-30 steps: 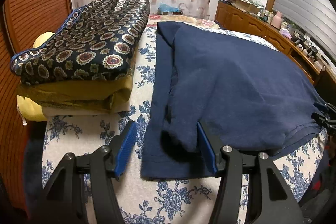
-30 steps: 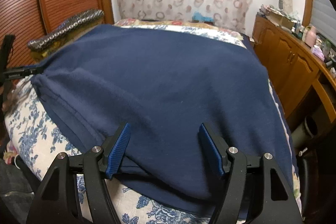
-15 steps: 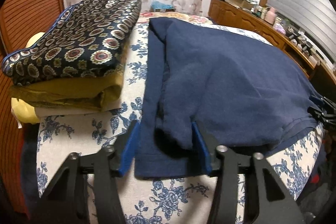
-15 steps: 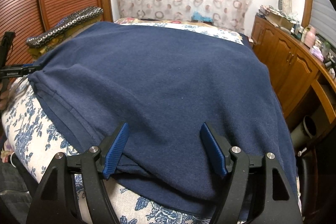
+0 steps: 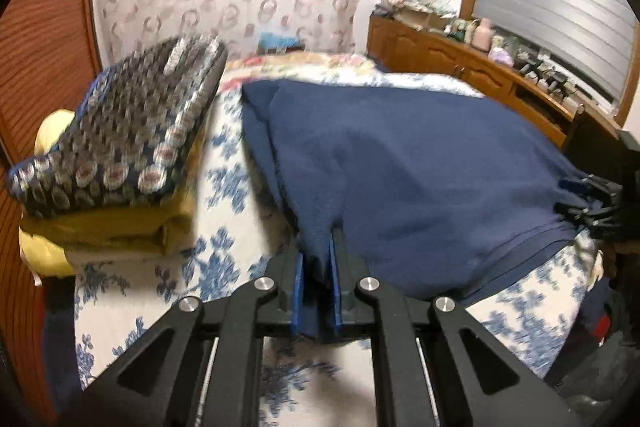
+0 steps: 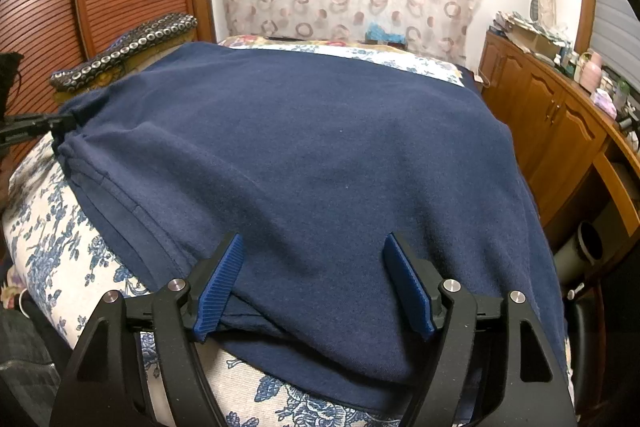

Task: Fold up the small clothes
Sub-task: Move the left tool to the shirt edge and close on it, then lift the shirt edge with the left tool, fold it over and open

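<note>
Two claws work on one navy garment (image 5: pixel 420 163) spread over a bed (image 5: pixel 236 211) with a white, blue-flowered cover. In the left wrist view the garment fills the centre and right of the frame. The left claw (image 5: pixel 318 267), at lower centre, has just been closing, and its blue pads now pinch a bunched fold of the navy cloth between them, the fold drawn up off the cover. At the right edge of that frame the right claw's fingertips show beside the garment's hem.

In the right wrist view the garment covers most of the frame, its hemmed edge running down the left side. The right claw (image 6: pixel 312 279), at lower centre, stands wide apart, its pads set on either side of a broad stretch of cloth near the lower edge; they do not press on it.

At the left of the left wrist view sits a stack of folded clothes (image 5: pixel 120 147), a dark patterned piece on top of mustard and yellow ones, just beside the garment. A wooden cabinet (image 6: pixel 560 131) lines the right side.
</note>
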